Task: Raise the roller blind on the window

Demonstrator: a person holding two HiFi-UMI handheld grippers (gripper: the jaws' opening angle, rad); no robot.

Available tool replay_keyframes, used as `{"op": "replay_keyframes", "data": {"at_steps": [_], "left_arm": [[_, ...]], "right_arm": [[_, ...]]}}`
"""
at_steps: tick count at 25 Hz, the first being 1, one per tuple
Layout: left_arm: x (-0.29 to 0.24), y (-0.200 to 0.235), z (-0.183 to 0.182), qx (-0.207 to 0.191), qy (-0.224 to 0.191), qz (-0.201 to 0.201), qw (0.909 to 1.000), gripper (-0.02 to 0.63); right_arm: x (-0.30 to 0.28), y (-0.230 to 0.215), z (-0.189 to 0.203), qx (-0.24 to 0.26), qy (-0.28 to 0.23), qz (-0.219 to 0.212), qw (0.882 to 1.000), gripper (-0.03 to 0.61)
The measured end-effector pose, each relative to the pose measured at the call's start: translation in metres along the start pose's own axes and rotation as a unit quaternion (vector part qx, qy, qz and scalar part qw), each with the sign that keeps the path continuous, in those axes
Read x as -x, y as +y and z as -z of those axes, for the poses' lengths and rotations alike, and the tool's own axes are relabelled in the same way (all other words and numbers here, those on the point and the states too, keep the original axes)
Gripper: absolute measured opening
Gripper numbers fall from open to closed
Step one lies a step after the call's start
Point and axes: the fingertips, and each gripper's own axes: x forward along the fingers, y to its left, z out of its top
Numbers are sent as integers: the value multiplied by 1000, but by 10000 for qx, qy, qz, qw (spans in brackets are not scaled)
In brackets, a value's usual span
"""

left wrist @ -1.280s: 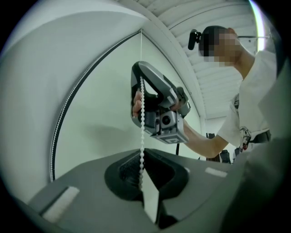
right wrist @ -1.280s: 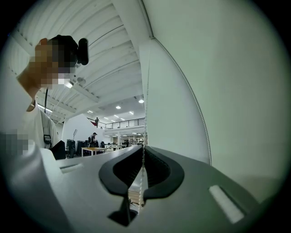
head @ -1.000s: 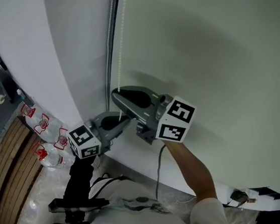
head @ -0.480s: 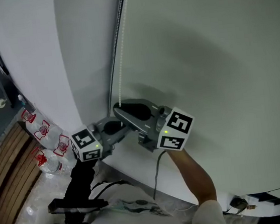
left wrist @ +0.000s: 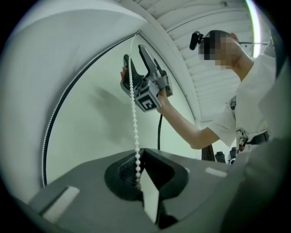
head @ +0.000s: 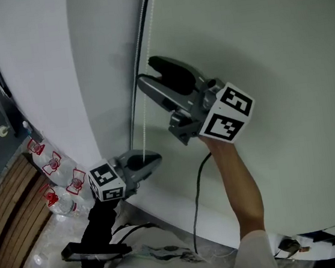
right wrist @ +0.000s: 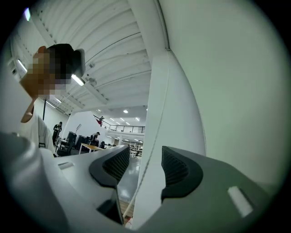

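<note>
**A:** Where is the blind?

**B:** The roller blind [head: 265, 39] fills the right of my head view, a pale green sheet hanging flat behind both tools. Its bead chain [head: 145, 112] drops along the blind's left edge.

**A:** Left tongs?

**B:** My left tongs [head: 155, 158] sit low, clamped tight on the chain. The beads run straight down into the pads.

**A:** And the right?

**B:** My right tongs [head: 147, 71] are higher up the same chain, jaws wide apart. They have just been opening. The chain passes through the gap, but neither pad presses on it.
</note>
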Motion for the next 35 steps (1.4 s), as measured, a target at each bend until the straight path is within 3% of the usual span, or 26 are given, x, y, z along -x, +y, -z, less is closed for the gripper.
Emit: {"op": "replay_keyframes", "data": {"at_steps": [6,13,18,23,30,35], "left_arm": [[1,-3,5,38,55,17,10000,-2],[0,-3,8,83,91,26,9999,-2],[0,-6,16,120,121,40,9998,-2],[1,-6,14,162,117,61,9998,-2],[1,-6,13,246,139,79,9996,-2],[0,-9,17,256,115,64,9996,-2]], "right_arm": [[-26,-21,-77,298,-451,-87,9985,192],[-49,-34,-127,427,-614,-193,9970,171],[-48,-38,-134,273,-752,-55,9968,18],[-42,-35,-137,-212,-890,-162,9957,14],[-37,-30,-138,-260,-947,-212,9949,14],[-32,-19,-107,-260,-681,-212,9971,14]]}}
